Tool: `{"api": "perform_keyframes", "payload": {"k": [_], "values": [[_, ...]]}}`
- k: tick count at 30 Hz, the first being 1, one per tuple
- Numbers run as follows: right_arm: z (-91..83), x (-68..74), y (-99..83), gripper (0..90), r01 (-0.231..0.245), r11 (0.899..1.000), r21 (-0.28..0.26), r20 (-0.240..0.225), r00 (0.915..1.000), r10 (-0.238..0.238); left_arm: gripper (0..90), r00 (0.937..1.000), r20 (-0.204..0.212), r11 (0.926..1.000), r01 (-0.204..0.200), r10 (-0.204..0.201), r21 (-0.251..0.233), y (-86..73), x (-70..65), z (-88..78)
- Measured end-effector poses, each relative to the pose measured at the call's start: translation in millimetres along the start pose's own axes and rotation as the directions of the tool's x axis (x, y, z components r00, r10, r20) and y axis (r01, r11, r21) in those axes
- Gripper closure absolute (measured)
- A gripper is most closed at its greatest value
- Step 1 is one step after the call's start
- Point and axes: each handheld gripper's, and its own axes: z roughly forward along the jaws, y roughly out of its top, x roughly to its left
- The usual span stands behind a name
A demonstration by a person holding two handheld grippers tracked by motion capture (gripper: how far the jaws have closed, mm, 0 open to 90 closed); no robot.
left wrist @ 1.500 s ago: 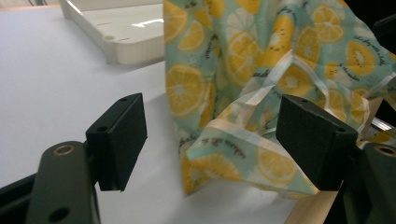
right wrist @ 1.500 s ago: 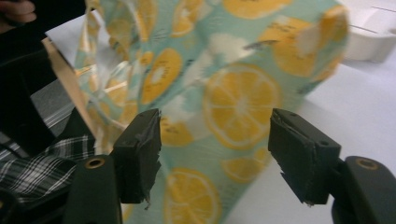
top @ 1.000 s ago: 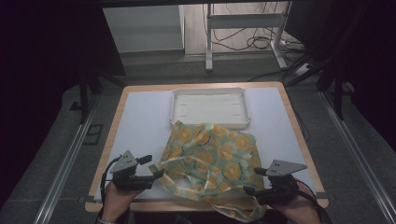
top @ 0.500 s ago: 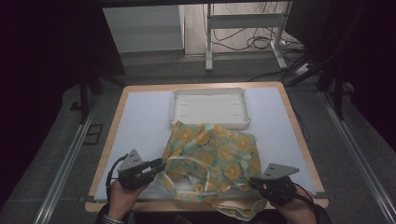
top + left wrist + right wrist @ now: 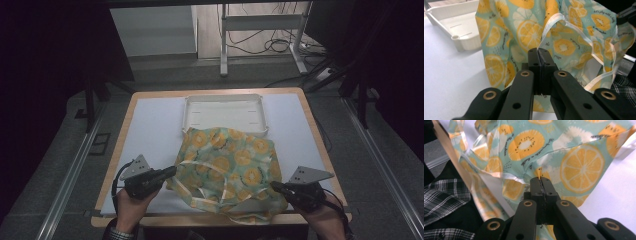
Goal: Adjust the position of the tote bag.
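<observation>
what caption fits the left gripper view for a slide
Left gripper shut on the citrus-print cloth, white tray behind on the table.

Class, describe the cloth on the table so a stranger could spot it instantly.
On the white-topped table, just in front of the white tray, lies a crumpled cloth. Its mint-green fabric printed with orange citrus slices and edged in pale ribbon sets it apart from the plain surroundings.

Right gripper [image 5: 541, 181] jaws had just closed, pinching a fold of the fruit-print cloth [image 5: 564, 152] between them. Cloth's white-edged hem ran left of the jaws. White table surface [image 5: 616, 202] at right; plaid sleeve [image 5: 444, 197] at lower left.
</observation>
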Motion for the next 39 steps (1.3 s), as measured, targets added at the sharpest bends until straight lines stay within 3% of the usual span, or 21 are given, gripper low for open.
{"api": "perform_keyframes", "payload": {"k": [15,27,39], "values": [[-12.9,-21.1,19.0,89.4,-0.009,0.998,-0.061,0.042,0.9991,0.012,89.4,0.9998,-0.01,0.9982,-0.018,0.018,-0.058,38.3,3.5,0.3],[-10.4,-30.5,23.7,89.5,-0.015,0.997,-0.074,0.057,0.9982,0.019,89.5,0.9997,-0.007,0.9972,-0.023,0.022,-0.072,52.6,5.6,10.3],[-5.6,-49.2,34.3,89.4,-0.032,0.995,-0.09,0.073,0.9966,0.038,89.4,0.9997,-0.016,0.9961,-0.021,0.02,-0.086,72.5,13.0,23.4]]}}
